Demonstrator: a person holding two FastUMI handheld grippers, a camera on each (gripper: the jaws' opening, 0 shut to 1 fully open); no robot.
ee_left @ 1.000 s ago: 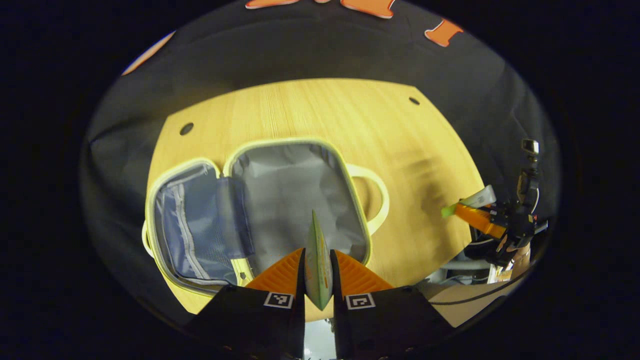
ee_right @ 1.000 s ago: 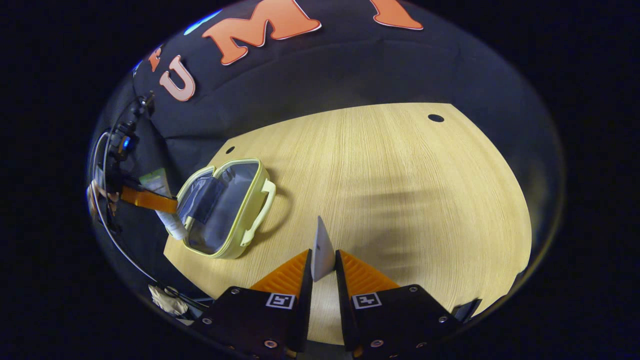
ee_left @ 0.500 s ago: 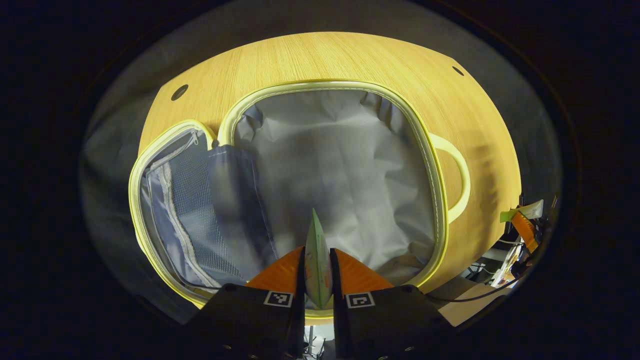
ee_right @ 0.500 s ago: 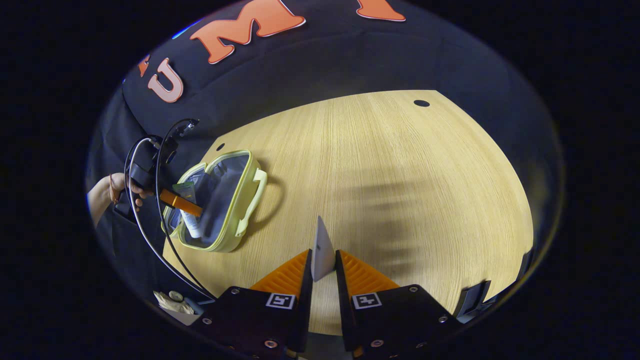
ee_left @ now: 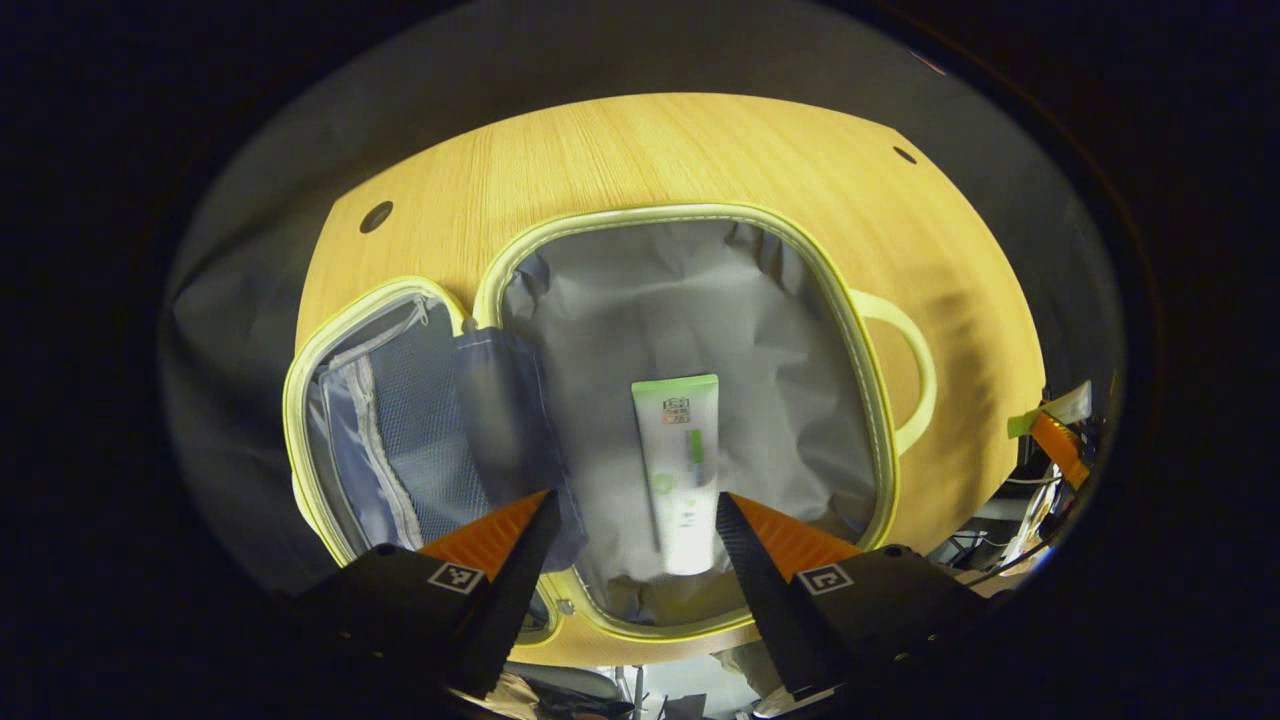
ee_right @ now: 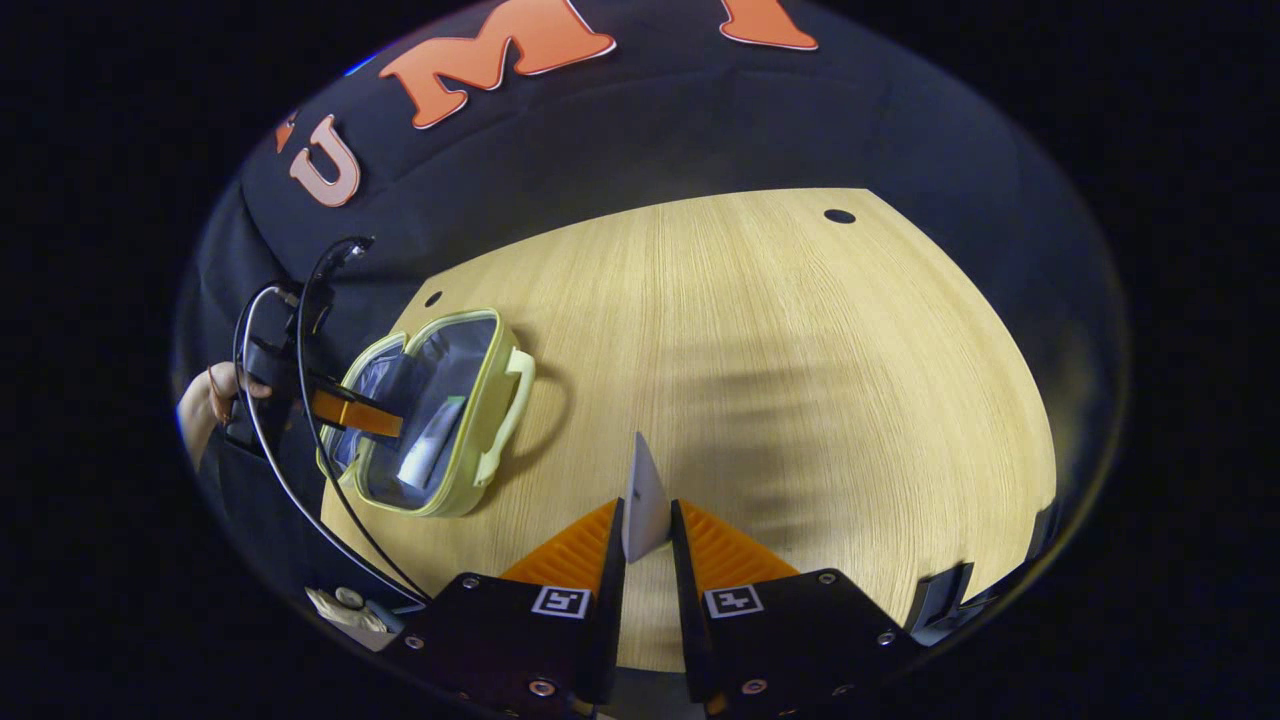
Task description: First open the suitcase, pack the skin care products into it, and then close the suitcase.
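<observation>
You are hovering the left gripper point(ee_left: 632, 510), jaws spread, over the open yellow-trimmed grey-lined suitcase point(ee_left: 870, 330), where the white green-capped tube point(ee_left: 680, 460) lies flat. Your right gripper point(ee_right: 646, 530) is clenching a pale flat tube point(ee_right: 644, 495); carry it low over the suitcase rim before letting go.

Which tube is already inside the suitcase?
The green-topped tube, lying on the grey lining of the suitcase. The pale tube is pinched in the right claw above the table.

The left claw point(ee_left: 630, 520) has its fingers spread wide apart with nothing between them. The right claw point(ee_right: 647, 530) has its fingers closed, pinching a thin flat tube point(ee_right: 645, 500) edge-on.
</observation>
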